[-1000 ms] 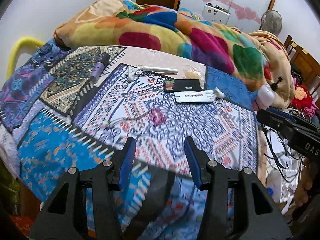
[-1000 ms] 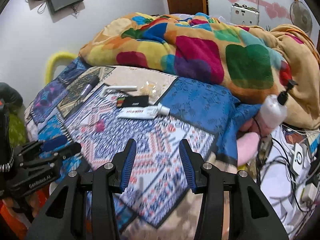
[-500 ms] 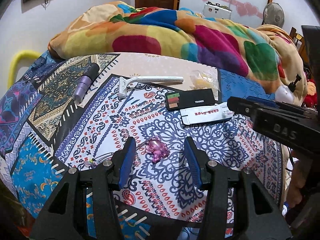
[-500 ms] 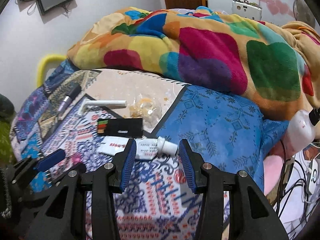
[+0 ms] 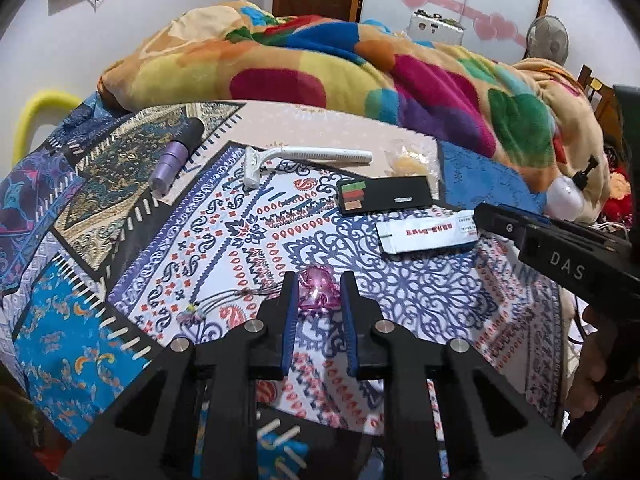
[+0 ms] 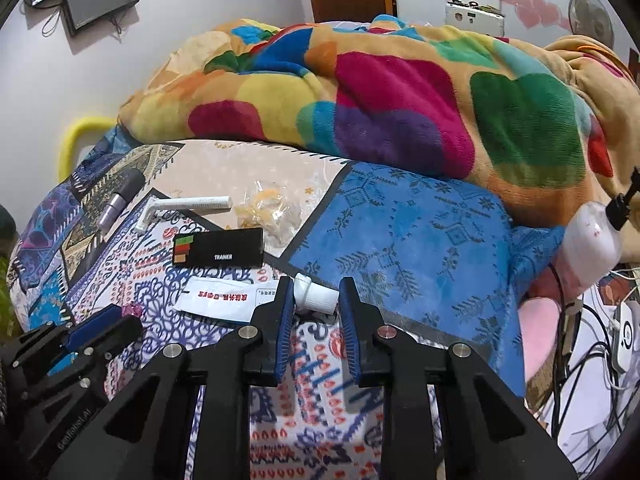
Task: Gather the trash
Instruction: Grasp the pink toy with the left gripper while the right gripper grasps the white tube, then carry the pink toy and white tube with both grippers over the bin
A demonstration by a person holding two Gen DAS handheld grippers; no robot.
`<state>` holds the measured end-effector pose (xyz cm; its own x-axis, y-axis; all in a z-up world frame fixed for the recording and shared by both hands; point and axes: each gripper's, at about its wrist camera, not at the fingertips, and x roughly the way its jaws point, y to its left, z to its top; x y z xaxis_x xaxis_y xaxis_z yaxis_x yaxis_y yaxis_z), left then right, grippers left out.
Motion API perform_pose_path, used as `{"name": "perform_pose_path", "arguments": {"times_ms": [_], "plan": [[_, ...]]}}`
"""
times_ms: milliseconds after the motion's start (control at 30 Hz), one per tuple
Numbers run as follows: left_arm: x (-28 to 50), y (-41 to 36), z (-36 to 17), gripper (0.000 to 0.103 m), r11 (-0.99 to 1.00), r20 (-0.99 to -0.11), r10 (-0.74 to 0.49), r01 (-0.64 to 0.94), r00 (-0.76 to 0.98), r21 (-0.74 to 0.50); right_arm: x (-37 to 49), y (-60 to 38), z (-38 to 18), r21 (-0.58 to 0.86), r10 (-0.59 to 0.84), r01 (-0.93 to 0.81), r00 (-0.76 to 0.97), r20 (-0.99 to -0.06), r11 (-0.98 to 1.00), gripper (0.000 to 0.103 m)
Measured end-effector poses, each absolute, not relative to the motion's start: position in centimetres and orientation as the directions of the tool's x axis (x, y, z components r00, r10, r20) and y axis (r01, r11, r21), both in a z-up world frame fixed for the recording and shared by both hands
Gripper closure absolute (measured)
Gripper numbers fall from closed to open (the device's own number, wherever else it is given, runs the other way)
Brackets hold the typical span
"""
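1. Right now my left gripper (image 5: pixel 318 292) is closing, its fingers (image 5: pixel 291 312) on either side of the pink trinket (image 5: pixel 316 290) on the patterned bedsheet (image 5: pixel 420 292); I cannot tell whether the pads press it yet.
2. My right gripper (image 6: pixel 314 300) is closing too, with the cap end of the white tube (image 6: pixel 224 298) between its fingers (image 6: pixel 285 312); contact is unclear there as well.
3. The trinket's lower edge hides behind my left fingers, and its cord (image 5: pixel 224 300) blurs into the print.
4. From the left camera the right gripper covers the tube's cap.
5. The tube lies flat, its long axis across the bed, cap toward the blue cloth (image 6: pixel 400 236), flat tail toward the left gripper.
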<state>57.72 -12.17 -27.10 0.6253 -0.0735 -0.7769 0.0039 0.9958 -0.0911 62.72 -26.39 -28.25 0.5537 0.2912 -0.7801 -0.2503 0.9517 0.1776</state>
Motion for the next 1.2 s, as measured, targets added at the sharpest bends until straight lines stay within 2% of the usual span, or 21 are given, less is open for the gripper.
{"name": "perform_pose_path", "arguments": {"times_ms": [333, 700, 1200], "plan": [[54.0, -12.4, -21.4, 0.083, 0.99, -0.725, -0.125, 0.04, 0.678, -0.133, 60.1, -26.6, -24.7, 0.166, 0.295, -0.264, 0.581, -0.759, 0.95, 0.082], [46.7, -11.2, -14.1, 0.083, 0.994, -0.655, -0.098, 0.037, 0.749, -0.107, 54.2, -25.9, -18.3, 0.141, 0.312, -0.306, 0.636, -0.706, 0.942, 0.082], [35.4, -5.9, -10.4, 0.083, 0.994, -0.606, -0.011, -0.059, 0.795, -0.096, 44.3, -21.8, -13.3, 0.117, 0.376, -0.405, 0.65, -0.661, 0.907, 0.082]]}}
